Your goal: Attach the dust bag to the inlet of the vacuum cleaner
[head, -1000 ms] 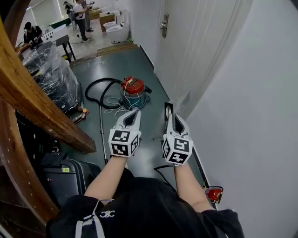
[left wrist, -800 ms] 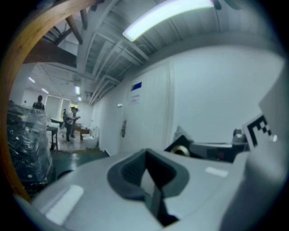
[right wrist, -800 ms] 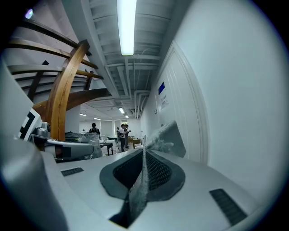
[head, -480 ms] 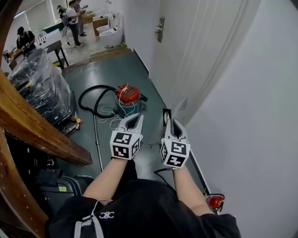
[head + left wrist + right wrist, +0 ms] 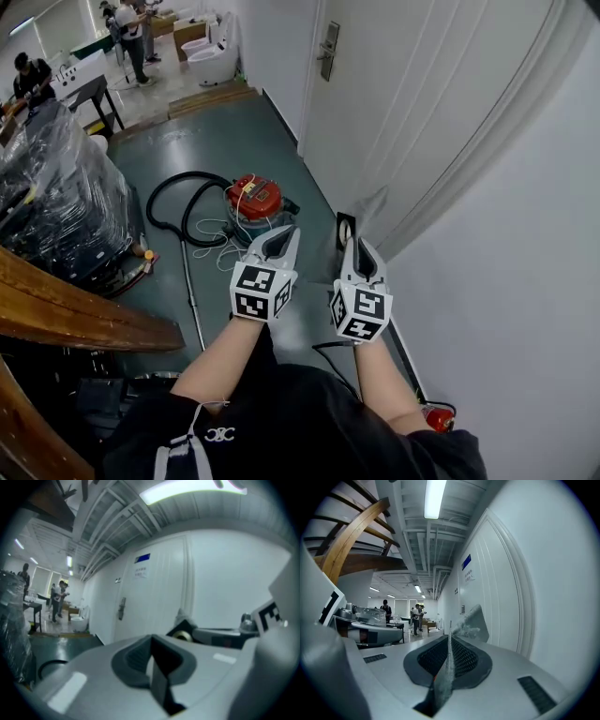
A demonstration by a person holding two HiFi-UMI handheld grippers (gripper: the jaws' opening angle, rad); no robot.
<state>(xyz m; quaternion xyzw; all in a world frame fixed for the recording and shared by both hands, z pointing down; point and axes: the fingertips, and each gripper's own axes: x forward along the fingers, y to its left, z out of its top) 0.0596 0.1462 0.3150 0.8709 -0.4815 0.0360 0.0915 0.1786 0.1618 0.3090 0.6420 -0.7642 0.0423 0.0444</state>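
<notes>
The red vacuum cleaner [image 5: 255, 199] stands on the dark green floor, with its black hose [image 5: 173, 202] looped to the left. My right gripper [image 5: 359, 246] is shut on the grey dust bag [image 5: 375, 211]. The bag's black collar [image 5: 345, 231] hangs off the jaws' left side. Grey fabric [image 5: 471, 623] sticks up between the right gripper's [image 5: 450, 637] jaws in the right gripper view. My left gripper [image 5: 286, 232] is shut with nothing in it, held beside the right one, short of the vacuum. The left gripper [image 5: 151, 639] view shows the collar [image 5: 183, 632] at its right.
A metal wand [image 5: 190, 292] and white cord [image 5: 217, 230] lie left of the vacuum. A plastic-wrapped stack [image 5: 56, 206] and a wooden stair beam [image 5: 84, 319] fill the left side. A white door [image 5: 394, 94] and wall run along the right. People stand far back.
Both grippers have been carried forward and slightly down along the corridor toward the vacuum, the bag staying in the right one. The stair beam has slid to the lower left of the view.
</notes>
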